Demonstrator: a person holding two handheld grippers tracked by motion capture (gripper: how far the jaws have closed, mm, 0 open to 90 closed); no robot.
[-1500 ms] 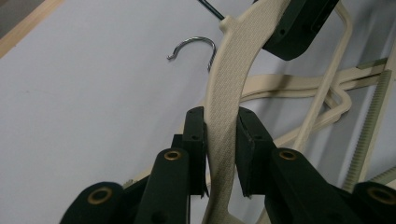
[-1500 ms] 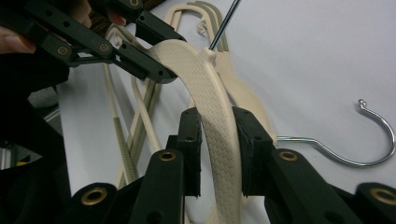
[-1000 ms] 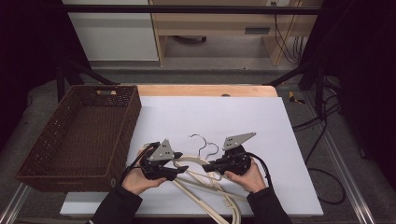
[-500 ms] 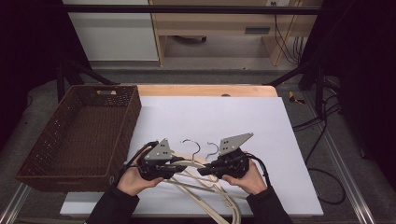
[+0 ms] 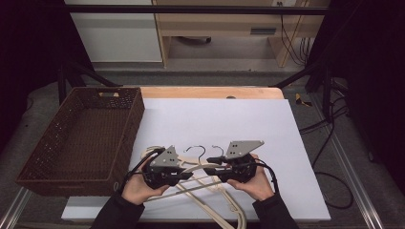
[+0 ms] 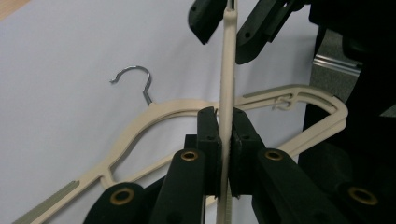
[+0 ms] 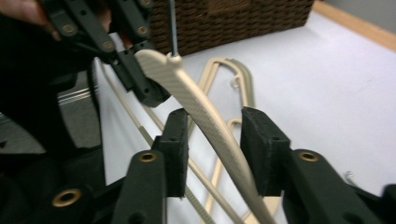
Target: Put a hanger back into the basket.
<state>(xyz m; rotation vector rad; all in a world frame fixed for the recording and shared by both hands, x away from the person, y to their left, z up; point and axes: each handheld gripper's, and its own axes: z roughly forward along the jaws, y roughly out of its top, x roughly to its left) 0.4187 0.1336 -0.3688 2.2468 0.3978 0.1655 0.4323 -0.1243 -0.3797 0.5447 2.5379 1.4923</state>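
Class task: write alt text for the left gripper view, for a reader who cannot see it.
The left claw has just closed on a cream plastic hanger, gripped edge-on. Beyond, the right claw has been opening around the same hanger, its pads apart from it. Another hanger lies on the white table.

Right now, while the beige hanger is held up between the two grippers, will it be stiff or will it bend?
The beige hanger looks thin and flat, so it probably flexes a little. It seems light: the left gripper alone pinches it, while the right gripper, jaws just opening, touches nothing. Its textured face likely resists slipping.
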